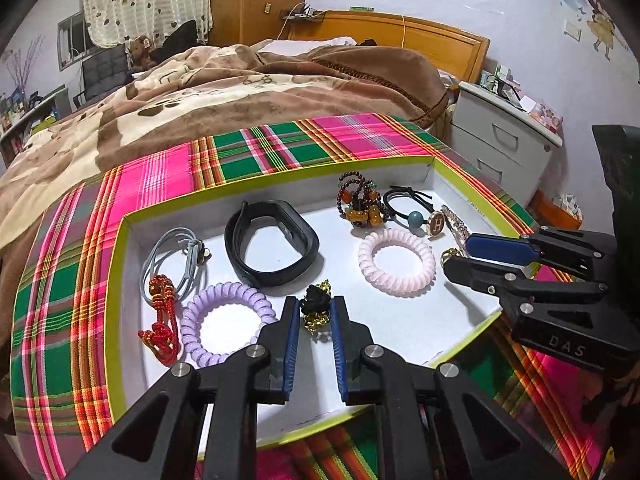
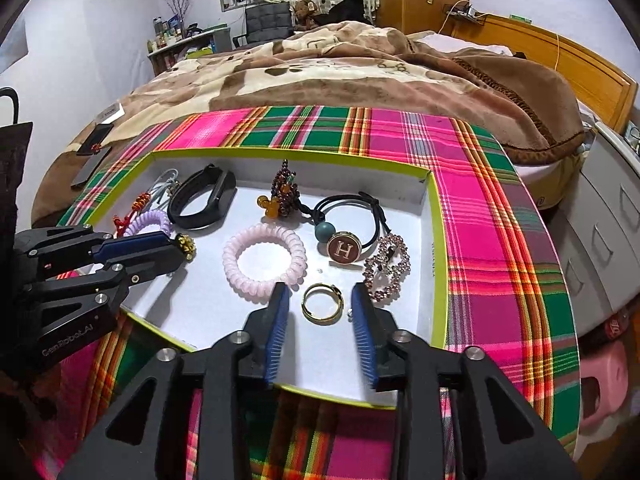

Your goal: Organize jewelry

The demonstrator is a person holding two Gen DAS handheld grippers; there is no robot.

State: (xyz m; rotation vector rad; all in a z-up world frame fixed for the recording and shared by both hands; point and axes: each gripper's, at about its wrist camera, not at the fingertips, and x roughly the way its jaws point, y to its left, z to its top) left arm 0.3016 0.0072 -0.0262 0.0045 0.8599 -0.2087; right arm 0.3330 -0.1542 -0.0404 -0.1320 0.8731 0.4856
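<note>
Looking from near to far, the left tongs (image 1: 315, 314) pinch a small black-and-gold ornament (image 1: 316, 307) just over the white floor of the tray (image 2: 438, 264), close to its near edge. The right tongs (image 2: 320, 306) are spread, and a gold ring (image 2: 322, 304) lies flat on the tray between their pads, which do not press on it.

For the left side, I judge the good way is to lower the ornament until it rests, then open slowly, because its loose gold parts can catch on the ribbed pads. The right tongs should lift straight up, so the ring is not dragged.

Free room is small. A purple coil tie (image 1: 228, 322) lies just left of the ornament, a pink coil tie (image 2: 264, 266) just left of the ring, a beaded brooch (image 2: 387, 266) just right of it. Bare floor remains between the two tongs. Farther back lie a black band (image 1: 272, 240) and the tray's far wall, then a plaid cloth (image 1: 256, 152) and a bed.
</note>
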